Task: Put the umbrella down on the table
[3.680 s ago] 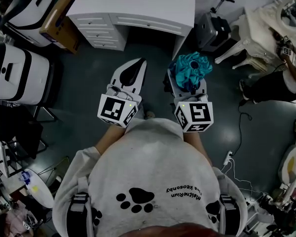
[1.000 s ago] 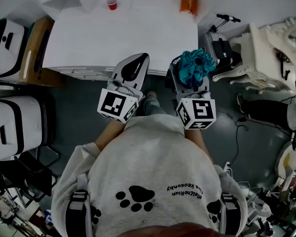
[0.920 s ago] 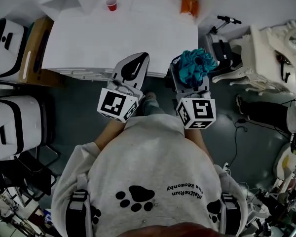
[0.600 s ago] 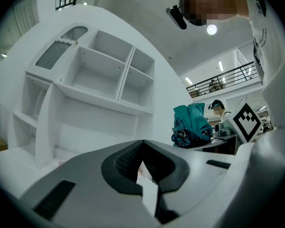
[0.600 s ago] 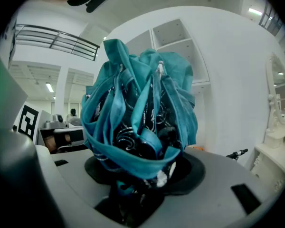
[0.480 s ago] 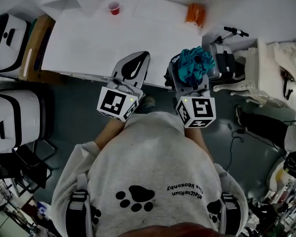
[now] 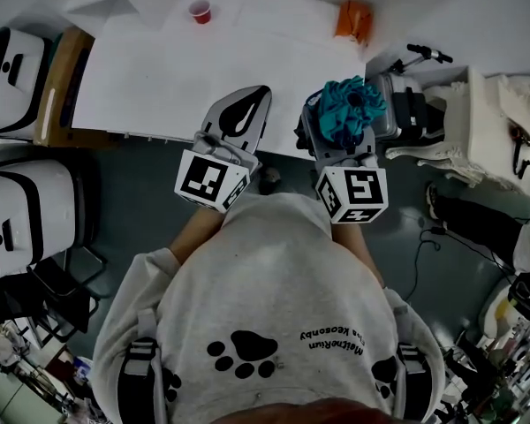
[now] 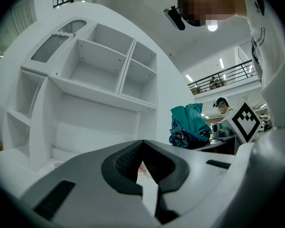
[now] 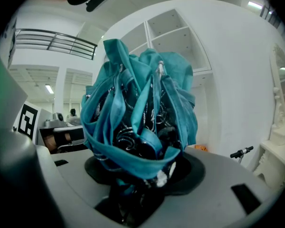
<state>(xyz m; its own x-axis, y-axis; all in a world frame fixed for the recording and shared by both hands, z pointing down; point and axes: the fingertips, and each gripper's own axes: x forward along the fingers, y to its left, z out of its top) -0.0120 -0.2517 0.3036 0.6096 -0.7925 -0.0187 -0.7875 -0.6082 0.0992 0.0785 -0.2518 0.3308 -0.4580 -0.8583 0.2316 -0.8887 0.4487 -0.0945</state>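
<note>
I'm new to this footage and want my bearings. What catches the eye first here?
The crumpled teal umbrella, clamped in the right tool, is held over the white table's near edge. Beside it, the left tool is shut and empty. At the table's far side are a red cup and an orange thing.

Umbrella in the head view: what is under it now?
The white table shows around the umbrella; the right hand-held gripper clamps its base. Directly beneath is covered.
</note>
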